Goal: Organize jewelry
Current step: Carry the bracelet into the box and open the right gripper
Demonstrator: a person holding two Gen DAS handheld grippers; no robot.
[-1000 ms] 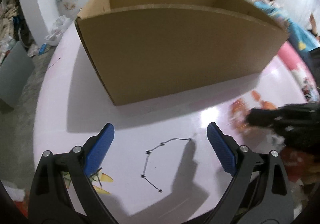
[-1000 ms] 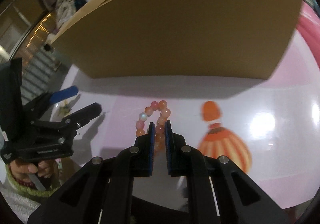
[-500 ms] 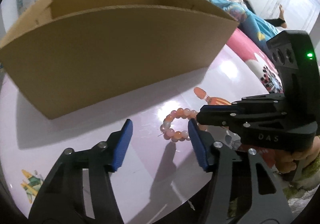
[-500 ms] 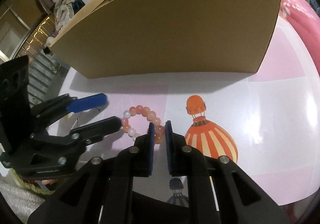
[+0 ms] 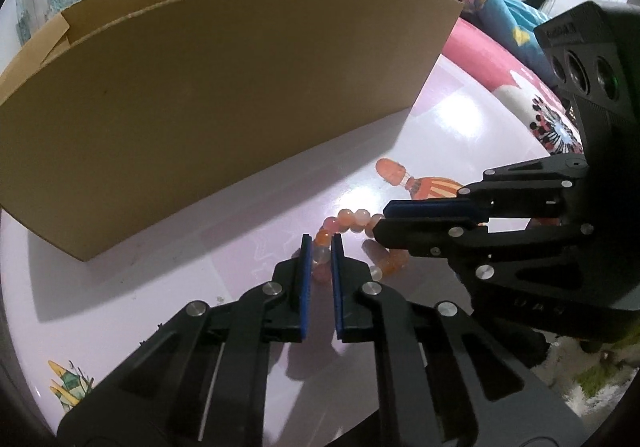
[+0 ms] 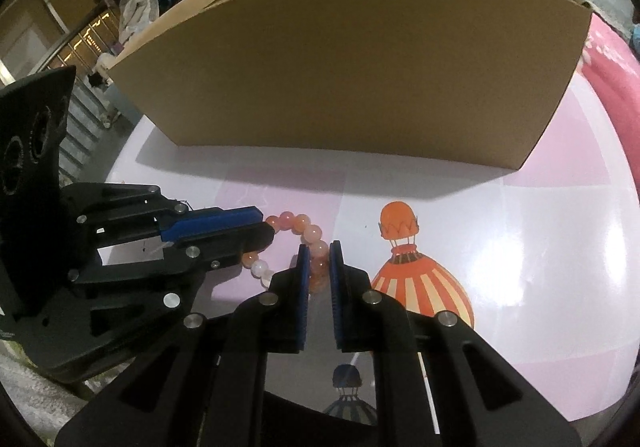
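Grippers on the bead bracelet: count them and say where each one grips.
2. The left gripper is closing on the bead bracelet at its left side; the right gripper pinches its right side, in front of the cardboard box.

Dim indoor light glares white off the glossy table, shadows pool beneath the box, fisheye edges bend.

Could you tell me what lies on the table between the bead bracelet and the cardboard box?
Nothing: in both wrist views only bare pink table in shadow separates the bead bracelet from the cardboard box.
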